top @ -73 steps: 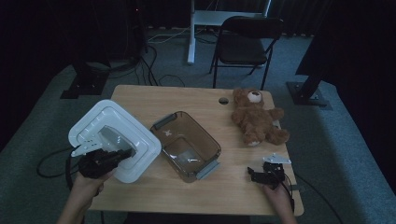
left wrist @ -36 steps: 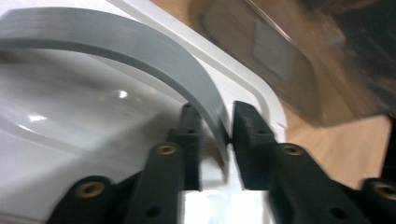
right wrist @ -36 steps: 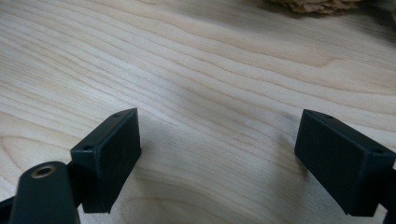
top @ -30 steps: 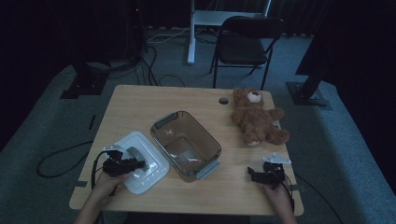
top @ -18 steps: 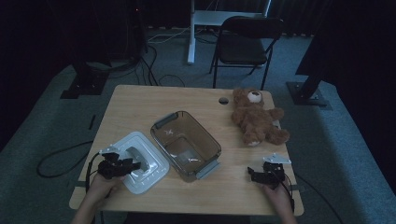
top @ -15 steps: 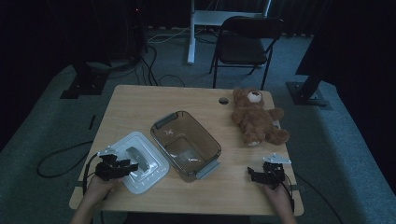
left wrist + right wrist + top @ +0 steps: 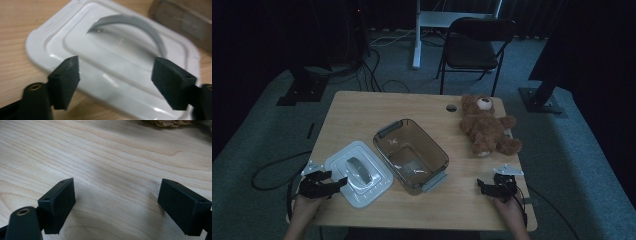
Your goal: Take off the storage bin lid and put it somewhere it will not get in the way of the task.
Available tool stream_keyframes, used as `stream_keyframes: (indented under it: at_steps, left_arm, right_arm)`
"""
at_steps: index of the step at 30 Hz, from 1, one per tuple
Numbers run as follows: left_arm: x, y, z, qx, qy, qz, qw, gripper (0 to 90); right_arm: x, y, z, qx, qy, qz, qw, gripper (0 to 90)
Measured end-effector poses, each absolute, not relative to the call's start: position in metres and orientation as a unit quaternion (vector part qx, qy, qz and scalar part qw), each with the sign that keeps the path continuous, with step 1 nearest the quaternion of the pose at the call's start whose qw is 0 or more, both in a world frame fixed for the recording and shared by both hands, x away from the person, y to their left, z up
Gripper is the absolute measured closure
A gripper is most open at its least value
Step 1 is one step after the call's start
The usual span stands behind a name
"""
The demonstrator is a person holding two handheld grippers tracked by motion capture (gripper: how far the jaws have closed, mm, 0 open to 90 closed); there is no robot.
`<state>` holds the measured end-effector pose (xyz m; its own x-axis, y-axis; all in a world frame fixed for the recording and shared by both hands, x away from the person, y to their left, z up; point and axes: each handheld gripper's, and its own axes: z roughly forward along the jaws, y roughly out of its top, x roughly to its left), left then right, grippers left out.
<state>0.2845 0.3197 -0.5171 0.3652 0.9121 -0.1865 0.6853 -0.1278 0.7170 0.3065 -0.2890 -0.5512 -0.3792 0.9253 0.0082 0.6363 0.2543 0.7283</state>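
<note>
The left tool (image 7: 343, 182) had just opened — released, off the flat white plastic lid (image 7: 359, 172); the right tool (image 7: 479, 184) rested released on the wooden counter (image 7: 362, 110).

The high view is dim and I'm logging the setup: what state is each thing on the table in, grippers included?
White lid: off the container, lying flat on the table beside it, grey handle up.
Clear container: uncovered, upright, looks empty.
Teddy bear: lying on the table's far right.
Left gripper: jaws have just been opening, now open, lid's edge ahead of them, nothing gripped.
Right gripper: open, over bare wood.
</note>
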Motion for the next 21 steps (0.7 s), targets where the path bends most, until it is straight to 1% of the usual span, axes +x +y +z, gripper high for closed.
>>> stream_keyframes:
  at_steps: [2,3,4,8,9,10,13,16,21]
  left_arm:
    - [0.283,0.323,-0.52,0.731,0.546,0.16,0.377,16.8]
    - [0.283,0.324,-0.521,0.73,0.548,0.163,0.374,10.6]
    - [0.282,0.325,-0.522,0.728,0.552,0.165,0.372,8.2]
    - [0.277,0.331,-0.523,0.719,0.562,0.188,0.362,8.1]
    - [0.277,0.332,-0.524,0.721,0.561,0.187,0.36,5.9]
    - [0.276,0.333,-0.524,0.721,0.564,0.189,0.355,0.2]
    - [0.273,0.335,-0.527,0.717,0.568,0.2,0.351,0.2]
    - [0.27,0.335,-0.531,0.72,0.574,0.217,0.324,0.2]
    - [0.269,0.338,-0.536,0.719,0.585,0.228,0.298,0.2]
  right_arm:
    - [0.307,-0.289,-0.551,0.513,0.761,0.332,0.218,13.7]
    - [0.307,-0.289,-0.551,0.513,0.762,0.332,0.218,13.7]
    - [0.307,-0.289,-0.551,0.513,0.761,0.331,0.218,13.7]
    - [0.307,-0.289,-0.551,0.513,0.761,0.332,0.218,13.7]
    - [0.307,-0.289,-0.551,0.513,0.761,0.332,0.218,13.7]
    - [0.307,-0.289,-0.551,0.513,0.761,0.332,0.218,13.7]
    - [0.306,-0.289,-0.551,0.513,0.761,0.331,0.218,13.7]
    - [0.307,-0.289,-0.551,0.513,0.761,0.332,0.218,13.7]
    - [0.307,-0.289,-0.551,0.513,0.761,0.331,0.218,13.6]
